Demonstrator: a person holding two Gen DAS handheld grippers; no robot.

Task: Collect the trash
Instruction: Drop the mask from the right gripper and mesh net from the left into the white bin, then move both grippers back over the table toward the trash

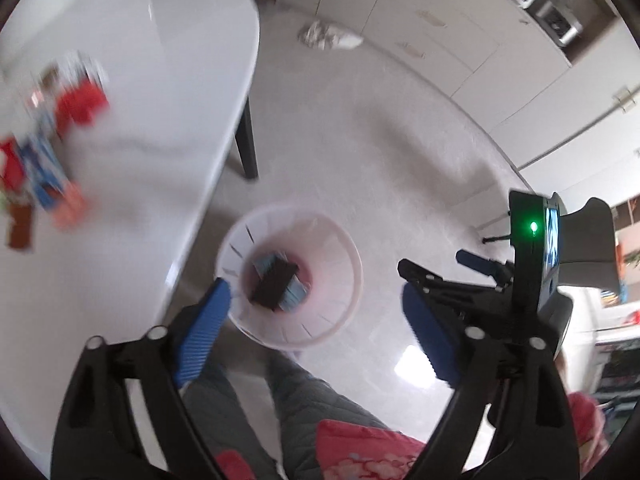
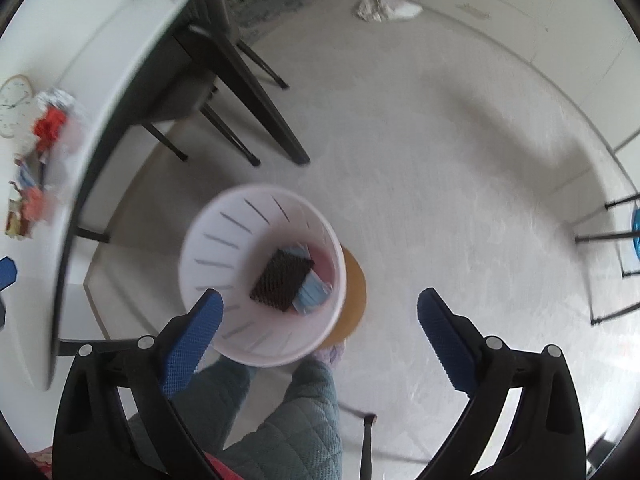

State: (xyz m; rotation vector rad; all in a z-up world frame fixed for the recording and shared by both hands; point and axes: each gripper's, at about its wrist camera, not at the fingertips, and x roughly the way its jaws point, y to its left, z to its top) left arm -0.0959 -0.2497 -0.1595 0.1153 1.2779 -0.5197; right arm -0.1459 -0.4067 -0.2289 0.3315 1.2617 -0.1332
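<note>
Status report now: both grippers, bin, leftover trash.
Left gripper open, empty. Right gripper open, empty, above the white bin. Dark packet and blue wrapper inside. More trash on table. Nothing blocking.

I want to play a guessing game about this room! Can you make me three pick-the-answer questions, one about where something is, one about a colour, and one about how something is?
1. Where does the white bin stand?
A. on the table
B. on the floor beside the table
C. on a chair

2. What colour are the gripper pads?
A. blue
B. green
C. yellow

3. How are the right gripper jaws?
A. shut on a wrapper
B. shut on nothing
C. open with nothing between

Answers: 1 B, the bin sits low next to the table edge. 2 A, both pads show blue. 3 C, floor shows between the spread fingers.
</note>
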